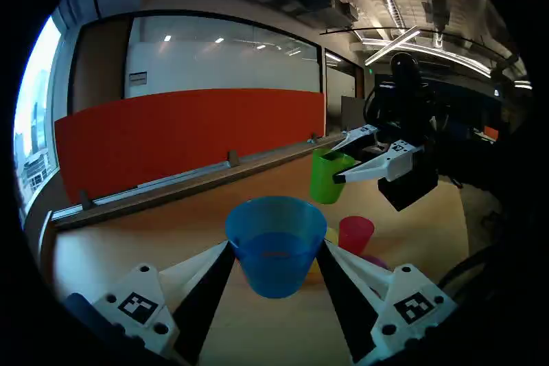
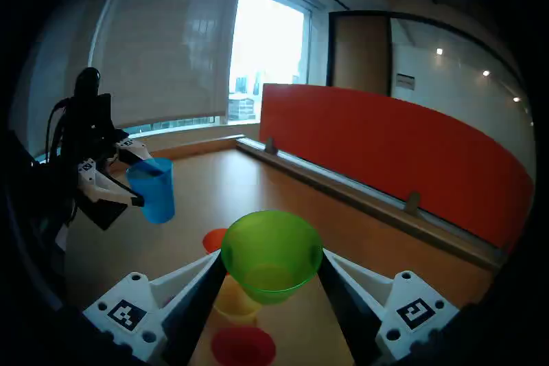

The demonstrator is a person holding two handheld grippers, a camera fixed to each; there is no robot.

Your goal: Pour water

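Observation:
My left gripper [image 1: 276, 256] is shut on a translucent blue cup [image 1: 276, 246], held upright above the wooden table [image 1: 158, 242]. Farther off, that blue cup [image 2: 152, 189] and left gripper [image 2: 134, 177] sit at the left of the right gripper view. My right gripper [image 2: 272, 266] is shut on a green cup [image 2: 272, 255], also upright, with a little liquid visible at its bottom. The green cup [image 1: 328, 175] and right gripper [image 1: 353, 154] hover at the right of the left gripper view, above the table.
On the table under the held cups stand a red cup [image 1: 356, 233], a yellow cup [image 2: 235, 301], an orange-red cup [image 2: 214, 239] and another red one [image 2: 243, 347]. An orange partition [image 1: 185, 132] with a rail runs along the table's far edge.

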